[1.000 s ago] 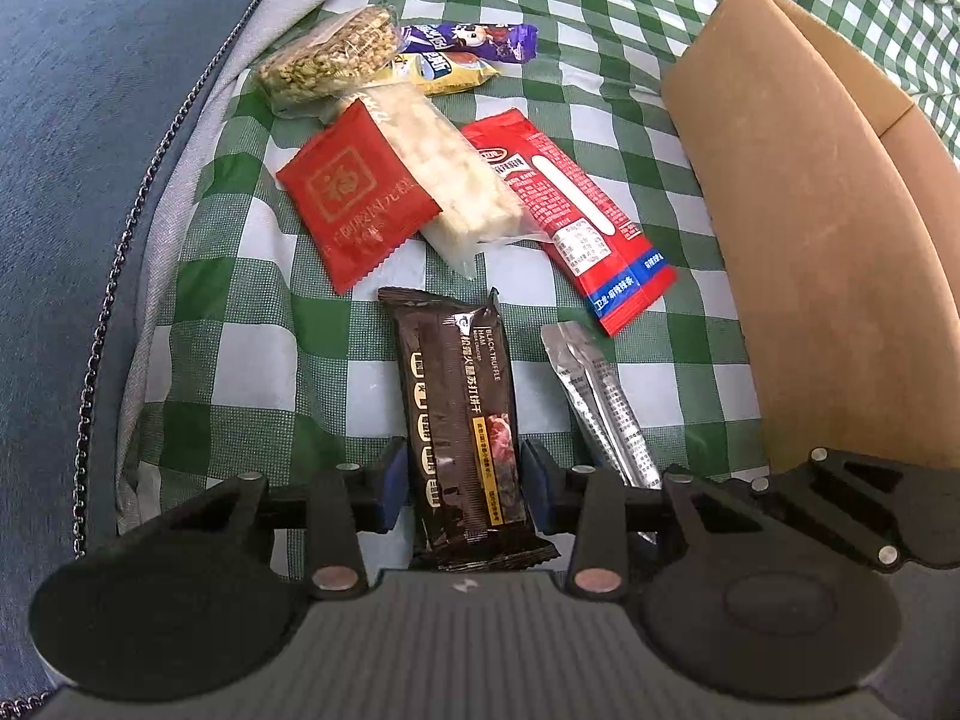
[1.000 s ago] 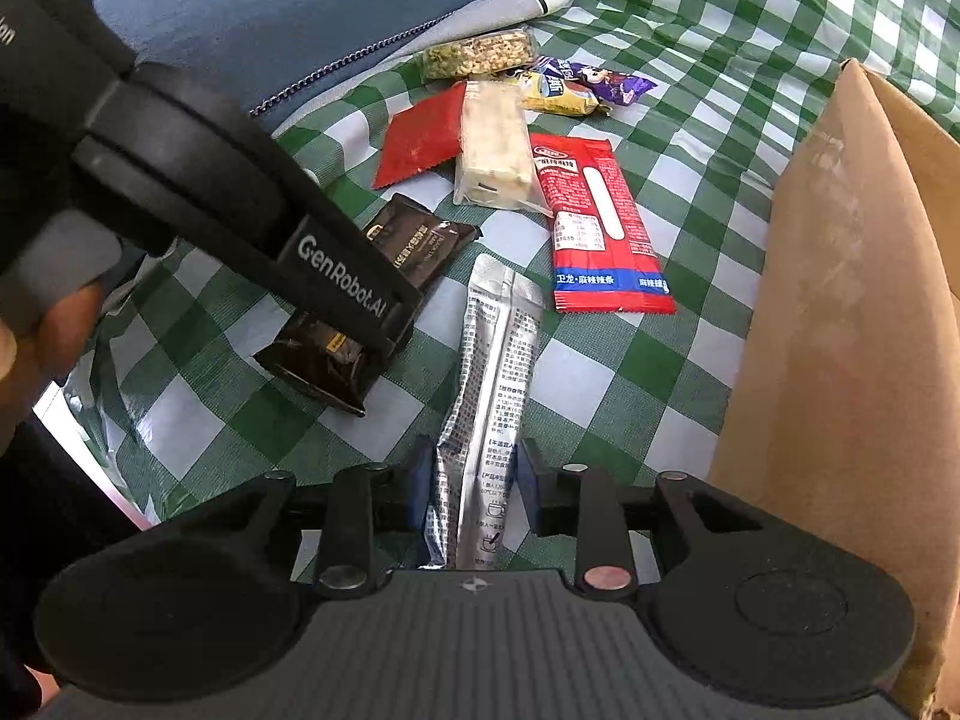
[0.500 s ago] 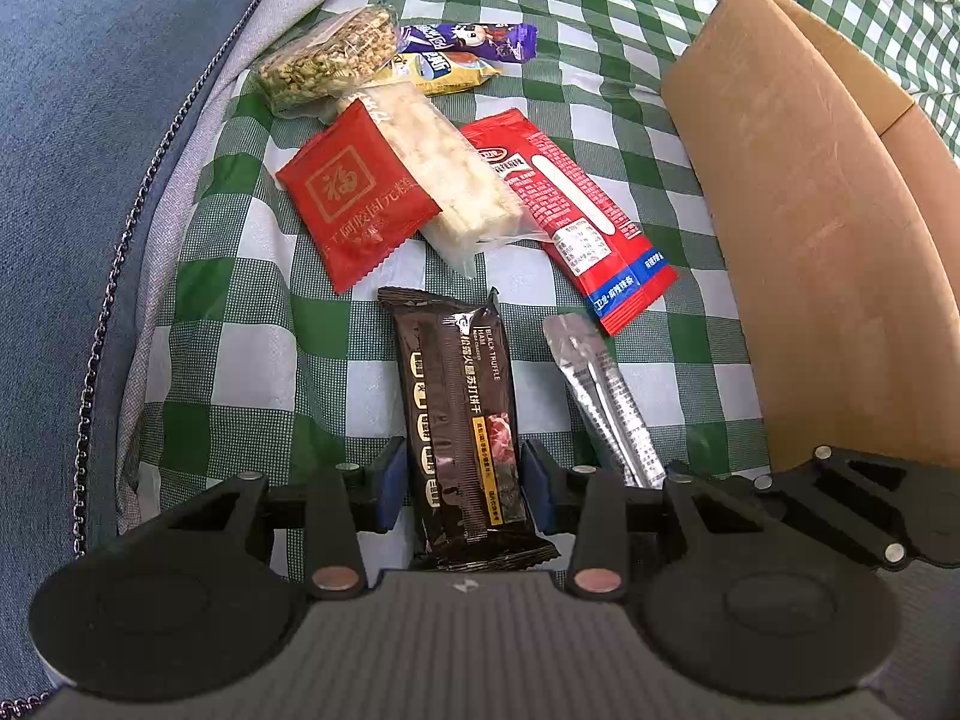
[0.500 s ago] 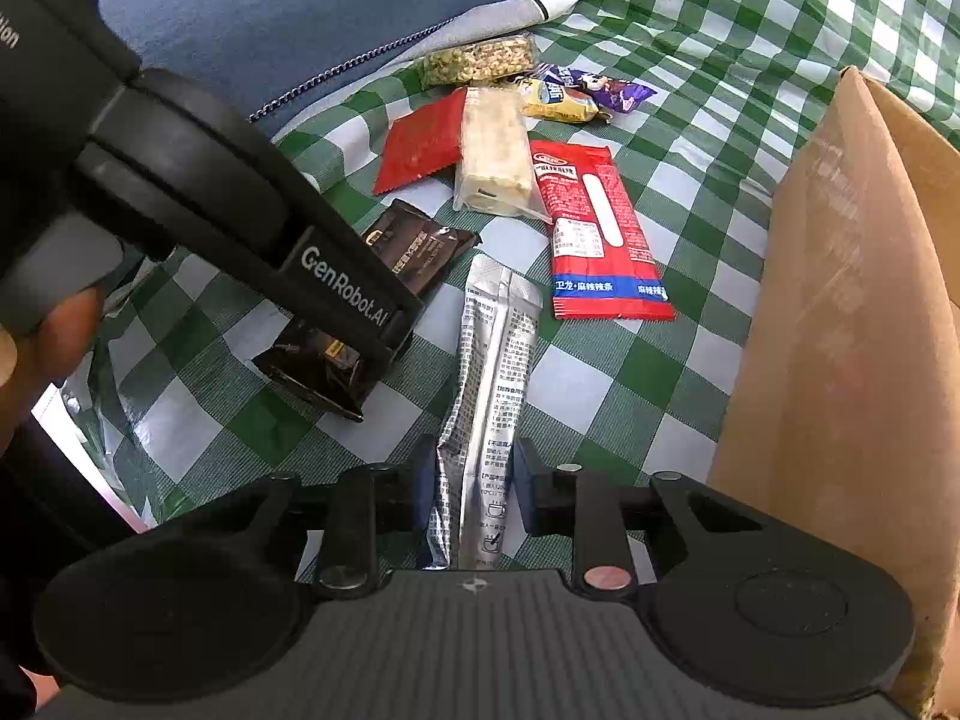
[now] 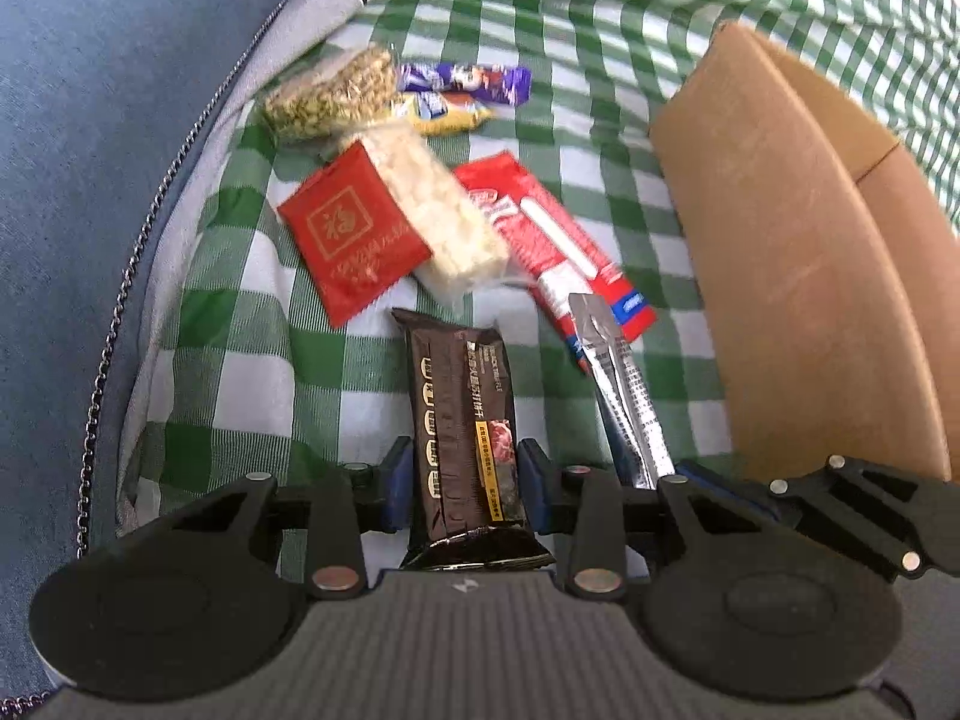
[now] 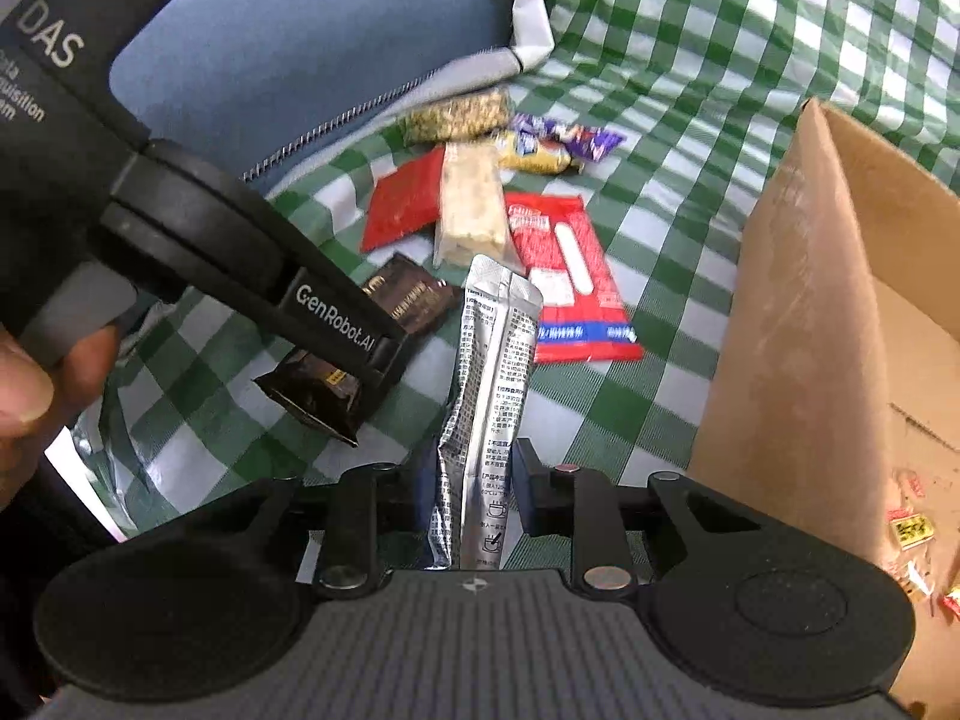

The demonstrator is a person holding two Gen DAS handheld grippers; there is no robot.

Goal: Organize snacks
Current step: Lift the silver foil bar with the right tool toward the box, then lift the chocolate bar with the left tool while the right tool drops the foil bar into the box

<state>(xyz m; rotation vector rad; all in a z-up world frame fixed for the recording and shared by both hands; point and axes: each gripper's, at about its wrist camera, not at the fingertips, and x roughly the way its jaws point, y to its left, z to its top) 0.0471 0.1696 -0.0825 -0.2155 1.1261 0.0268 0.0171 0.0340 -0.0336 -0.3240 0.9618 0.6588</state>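
A dark brown snack packet lies lengthwise between the blue pads of my left gripper. Its jaws are closing and the pads press on both long edges. In the right wrist view the left gripper clamps the brown packet, whose near end is tilted up off the cloth. My right gripper is shut on a silver sachet, crumpled between the pads, its far end raised. The silver sachet also shows in the left wrist view.
An open cardboard box stands to the right, with a few small snacks inside. On the green checked cloth lie a red square packet, a white rice bar, a long red packet, a seed bar and candies. A blue cushion borders the left.
The left jaws have narrowed onto the brown packet. The silver sachet's far end has risen and now overlaps the long red packet. Both views have tilted slightly.
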